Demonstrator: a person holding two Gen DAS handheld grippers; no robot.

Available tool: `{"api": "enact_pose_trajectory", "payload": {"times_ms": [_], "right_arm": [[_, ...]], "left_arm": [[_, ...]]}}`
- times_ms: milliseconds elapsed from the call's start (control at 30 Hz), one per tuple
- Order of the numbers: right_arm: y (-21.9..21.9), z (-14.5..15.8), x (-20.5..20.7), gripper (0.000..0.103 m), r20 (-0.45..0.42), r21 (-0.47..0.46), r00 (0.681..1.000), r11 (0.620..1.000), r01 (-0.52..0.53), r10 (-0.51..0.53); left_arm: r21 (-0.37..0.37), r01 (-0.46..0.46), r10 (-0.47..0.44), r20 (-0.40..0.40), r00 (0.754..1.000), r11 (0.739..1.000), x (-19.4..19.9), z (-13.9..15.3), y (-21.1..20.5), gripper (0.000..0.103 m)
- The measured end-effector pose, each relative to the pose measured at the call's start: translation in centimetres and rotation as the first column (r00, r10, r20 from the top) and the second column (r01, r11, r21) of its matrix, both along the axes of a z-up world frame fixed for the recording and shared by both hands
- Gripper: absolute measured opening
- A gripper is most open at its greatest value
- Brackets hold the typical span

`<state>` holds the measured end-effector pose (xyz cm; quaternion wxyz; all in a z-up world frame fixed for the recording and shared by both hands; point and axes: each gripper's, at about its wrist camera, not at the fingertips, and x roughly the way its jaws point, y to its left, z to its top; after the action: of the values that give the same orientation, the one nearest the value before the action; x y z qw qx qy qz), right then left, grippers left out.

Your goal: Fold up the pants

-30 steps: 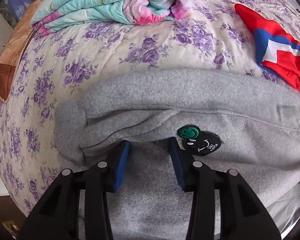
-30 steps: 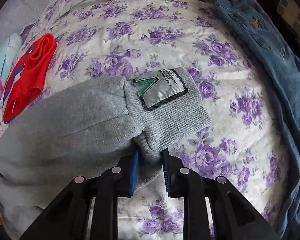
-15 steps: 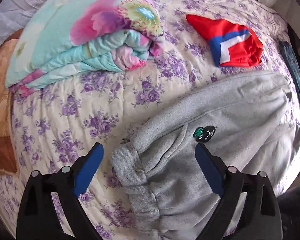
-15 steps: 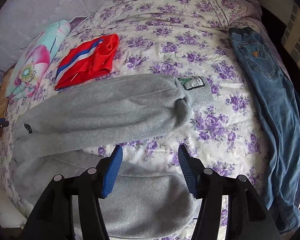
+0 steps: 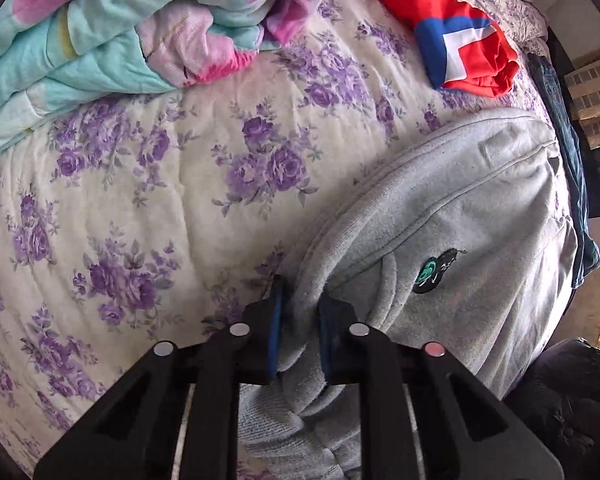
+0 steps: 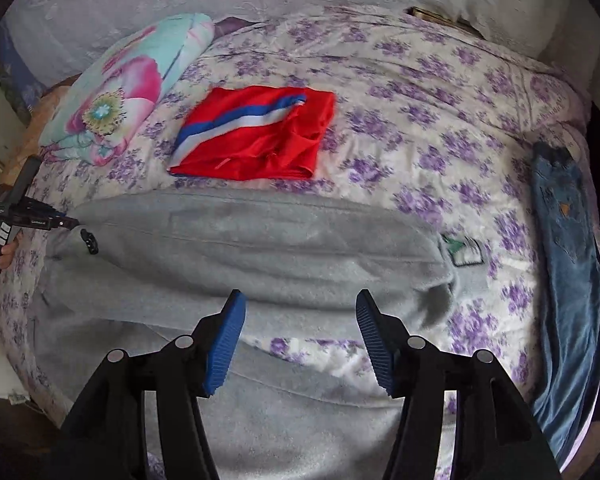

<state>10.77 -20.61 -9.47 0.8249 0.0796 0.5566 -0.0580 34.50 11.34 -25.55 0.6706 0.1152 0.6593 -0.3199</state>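
Grey sweatpants [image 6: 284,256] lie across the floral bed, one leg stretched left to right with its labelled cuff [image 6: 466,252] at the right, the other leg lower in the view. In the left wrist view my left gripper [image 5: 299,326] is shut on the waistband edge of the grey sweatpants [image 5: 460,216], near the smiley patch [image 5: 436,272]. My left gripper also shows at the far left of the right wrist view [image 6: 66,223]. My right gripper [image 6: 300,340] is open and empty, held above the pants between the two legs.
Folded red shorts with a blue and white stripe [image 6: 256,132] lie behind the pants. A rolled floral quilt [image 6: 120,88] lies at the back left. Blue jeans [image 6: 568,264] lie along the right edge of the bed [image 6: 420,80].
My left gripper opened and lifted off, then closed again on the waistband edge. My right gripper let go of the cuff, opened wide and drew back above the pants.
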Motion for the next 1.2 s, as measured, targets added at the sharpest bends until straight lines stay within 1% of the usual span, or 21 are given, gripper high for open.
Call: {"api": "enact_pose_trajectory", "payload": {"times_ms": [67, 100, 133, 200, 300, 400, 500, 567, 633, 667, 700, 767, 800, 900, 933, 967, 1033, 1100, 1200], "right_arm": [[2.8, 0.4, 3.9, 0.058, 0.044, 0.063, 0.989, 0.988, -0.143, 0.140], [4.4, 0.3, 5.9, 0.058, 0.062, 0.090, 0.974, 0.970, -0.224, 0.219], [6.1, 0.0, 7.9, 0.058, 0.071, 0.097, 0.954, 0.950, -0.298, 0.293], [9.6, -1.0, 11.8, 0.059, 0.069, 0.093, 0.900, 0.896, -0.435, 0.430], [14.5, -3.5, 17.1, 0.059, 0.031, 0.122, 0.798, 0.790, -0.601, 0.602], [18.2, -6.6, 21.0, 0.059, -0.041, 0.112, 0.698, 0.698, -0.708, 0.715], [19.8, -9.3, 23.1, 0.059, -0.135, 0.134, 0.619, 0.634, -0.762, 0.773], [20.1, -10.6, 23.7, 0.058, -0.172, 0.154, 0.581, 0.604, -0.782, 0.796], [20.0, -11.5, 24.1, 0.015, -0.190, 0.182, 0.564, 0.593, -0.784, 0.804], [19.9, -11.8, 24.2, 0.010, -0.199, 0.219, 0.562, 0.595, -0.773, 0.803], [19.9, -11.7, 24.1, 0.010, -0.190, 0.218, 0.569, 0.599, -0.770, 0.800], [20.1, -10.5, 23.7, 0.010, -0.168, 0.171, 0.575, 0.598, -0.783, 0.801], [20.0, -9.7, 23.7, 0.010, -0.153, 0.150, 0.588, 0.607, -0.780, 0.794], [19.6, -6.9, 23.6, 0.010, -0.090, 0.096, 0.643, 0.649, -0.754, 0.760], [19.6, -5.8, 23.3, 0.010, -0.068, 0.078, 0.650, 0.653, -0.753, 0.757], [19.4, -4.5, 22.8, 0.010, -0.046, 0.069, 0.652, 0.653, -0.754, 0.757], [19.1, -2.0, 21.5, 0.010, -0.006, 0.083, 0.652, 0.650, -0.756, 0.758], [18.9, 0.4, 19.6, 0.010, 0.029, 0.085, 0.639, 0.635, -0.768, 0.769], [19.3, 3.0, 16.4, 0.010, 0.063, 0.096, 0.634, 0.628, -0.773, 0.771]], "left_arm": [[-0.036, -0.019, 0.020, 0.017, 1.000, 0.999, -0.1, 0.6, 0.6, 0.010], [-0.052, -0.024, 0.025, 0.028, 0.999, 0.998, -0.2, 0.9, 1.0, 0.010], [-0.063, -0.026, 0.028, 0.043, 0.999, 0.998, -0.4, 1.3, 1.2, 0.010], [-0.071, -0.022, 0.027, 0.070, 0.997, 0.997, -0.9, 2.0, 1.4, 0.009], [-0.065, -0.014, 0.020, 0.095, 0.995, 0.998, -1.0, 2.7, 1.3, 0.009], [-0.058, -0.008, 0.014, 0.106, 0.994, 0.998, -0.6, 2.9, 1.4, 0.009], [-0.056, -0.005, 0.011, 0.112, 0.994, 0.998, -0.5, 3.1, 1.6, 0.009], [-0.055, -0.002, 0.008, 0.116, 0.993, 0.998, -0.5, 3.2, 1.5, 0.009], [-0.056, -0.003, 0.009, 0.117, 0.993, 0.998, -0.4, 3.1, 1.5, 0.009], [-0.058, -0.005, 0.012, 0.114, 0.993, 0.998, -0.4, 3.1, 1.5, 0.009], [-0.055, -0.011, 0.017, 0.113, 0.993, 0.998, -0.4, 3.0, 1.5, 0.009], [-0.048, -0.019, 0.024, 0.112, 0.993, 0.999, -0.1, 2.9, 1.3, 0.009], [-0.047, -0.024, 0.029, 0.115, 0.993, 0.999, 0.0, 3.0, 1.3, 0.009], [-0.062, -0.054, 0.062, 0.132, 0.989, 0.997, 0.2, 4.0, 1.6, 0.009], [-0.076, -0.067, 0.077, 0.141, 0.987, 0.995, 0.2, 4.7, 1.8, 0.009], [-0.088, -0.076, 0.089, 0.155, 0.984, 0.993, -0.1, 5.5, 2.0, 0.009], [-0.114, -0.081, 0.101, 0.182, 0.978, 0.990, -1.2, 7.4, 2.5, 0.009], [-0.138, -0.068, 0.097, 0.211, 0.973, 0.988, -3.0, 9.4, 2.9, 0.009], [-0.155, -0.049, 0.087, 0.250, 0.964, 0.987, -6.1, 12.3, 3.5, 0.010]]}}
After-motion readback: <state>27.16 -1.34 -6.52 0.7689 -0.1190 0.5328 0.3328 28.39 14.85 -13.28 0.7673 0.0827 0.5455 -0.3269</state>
